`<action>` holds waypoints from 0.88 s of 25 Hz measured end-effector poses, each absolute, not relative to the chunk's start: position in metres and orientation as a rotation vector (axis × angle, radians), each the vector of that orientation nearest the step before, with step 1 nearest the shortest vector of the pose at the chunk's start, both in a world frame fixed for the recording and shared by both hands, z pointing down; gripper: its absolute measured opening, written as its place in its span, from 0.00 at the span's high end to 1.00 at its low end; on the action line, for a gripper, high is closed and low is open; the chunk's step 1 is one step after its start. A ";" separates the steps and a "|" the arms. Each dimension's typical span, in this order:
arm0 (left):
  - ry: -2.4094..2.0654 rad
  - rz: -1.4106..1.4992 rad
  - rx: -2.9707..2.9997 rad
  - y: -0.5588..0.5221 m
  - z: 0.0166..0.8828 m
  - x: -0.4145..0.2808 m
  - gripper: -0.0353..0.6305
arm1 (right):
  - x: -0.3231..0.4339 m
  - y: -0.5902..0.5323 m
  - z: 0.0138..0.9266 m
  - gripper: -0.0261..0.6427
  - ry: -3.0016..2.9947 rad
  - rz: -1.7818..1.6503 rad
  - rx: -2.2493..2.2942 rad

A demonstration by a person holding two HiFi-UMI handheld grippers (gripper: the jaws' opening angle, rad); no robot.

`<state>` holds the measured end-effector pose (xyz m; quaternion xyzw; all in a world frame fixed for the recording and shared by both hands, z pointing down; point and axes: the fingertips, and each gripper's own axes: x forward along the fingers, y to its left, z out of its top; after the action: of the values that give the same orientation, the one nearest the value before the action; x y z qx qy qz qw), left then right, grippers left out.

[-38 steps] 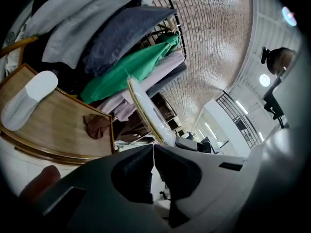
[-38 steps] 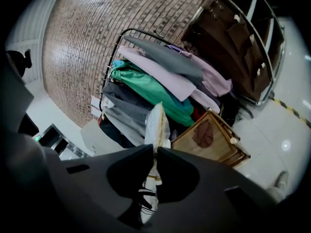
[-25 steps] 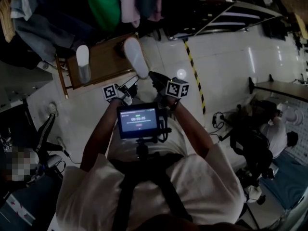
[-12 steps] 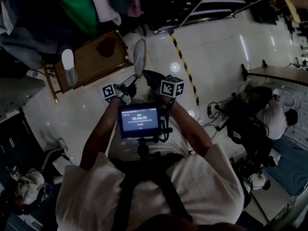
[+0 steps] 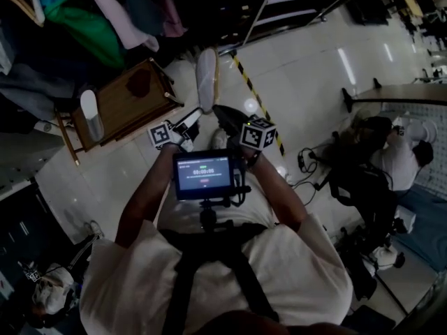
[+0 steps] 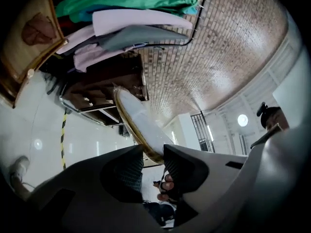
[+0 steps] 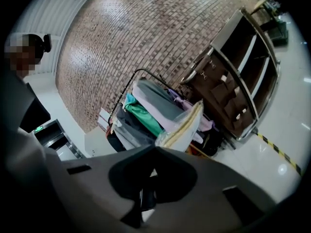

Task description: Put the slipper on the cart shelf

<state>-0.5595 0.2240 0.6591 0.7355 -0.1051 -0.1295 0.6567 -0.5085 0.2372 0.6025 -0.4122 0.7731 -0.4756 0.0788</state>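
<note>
gloss underfoot, wood and cloth beyond
the floor (image 5: 314, 75) is glossy pale tile with lamp glare; the cart shelf (image 5: 129, 100) is brown wood, dull sheen; the slipper (image 5: 206, 79) looks soft and white, tan-edged, under clear crinkled plastic film; hanging clothes (image 6: 131, 4) are matt cloth; the wall (image 6: 218, 47) is rough brick.

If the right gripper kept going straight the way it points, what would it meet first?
The right gripper is shut on the slipper, which would move with it. Past that, the hanging clothes lie in line and look nearest, though depth is unclear.
</note>
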 end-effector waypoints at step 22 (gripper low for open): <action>-0.086 0.012 2.066 0.238 0.609 -0.364 0.79 | -0.315 0.281 0.584 0.95 2.057 -1.229 -1.451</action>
<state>-0.3638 0.2378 0.6087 0.8585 -0.0355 0.0048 0.5116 -0.3149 0.2809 0.5839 -0.5103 0.7238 -0.4325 0.1693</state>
